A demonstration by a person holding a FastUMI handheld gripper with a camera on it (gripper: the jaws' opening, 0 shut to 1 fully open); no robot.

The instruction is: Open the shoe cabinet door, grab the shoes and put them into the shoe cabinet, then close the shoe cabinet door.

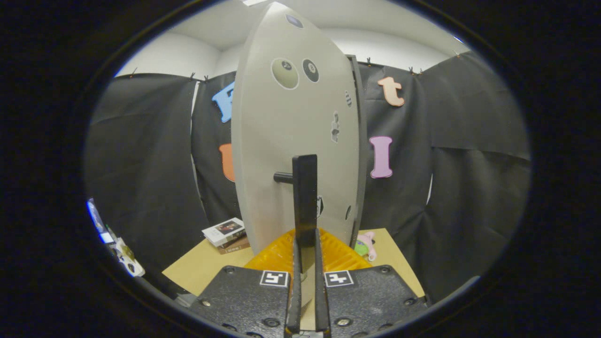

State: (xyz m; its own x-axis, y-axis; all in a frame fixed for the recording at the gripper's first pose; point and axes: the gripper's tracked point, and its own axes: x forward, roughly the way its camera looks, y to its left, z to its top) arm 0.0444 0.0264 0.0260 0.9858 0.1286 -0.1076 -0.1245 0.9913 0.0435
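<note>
Your gripper (305, 244) is clamped on the door handle.
Both fingers press on the upright black bar handle (304, 197) of the pale grey cabinet door (286, 141), rising just ahead over the tan desk (202, 267).

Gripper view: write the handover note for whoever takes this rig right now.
Gripper: shut on the door handle, the dark upright bar clamped between the jaws, which stand nearly closed.
Cabinet door: pale panel with round stickers, seen at a slant just ahead of the jaws; whether it is part open or nearly closed cannot be told from here.
Shoes: whether they are inside the cabinet cannot be told.
Table: a stack of booklets lies beside the door on one side, a small pink and green toy on the other.
Left: check the shoes, then finish with the door.
</note>
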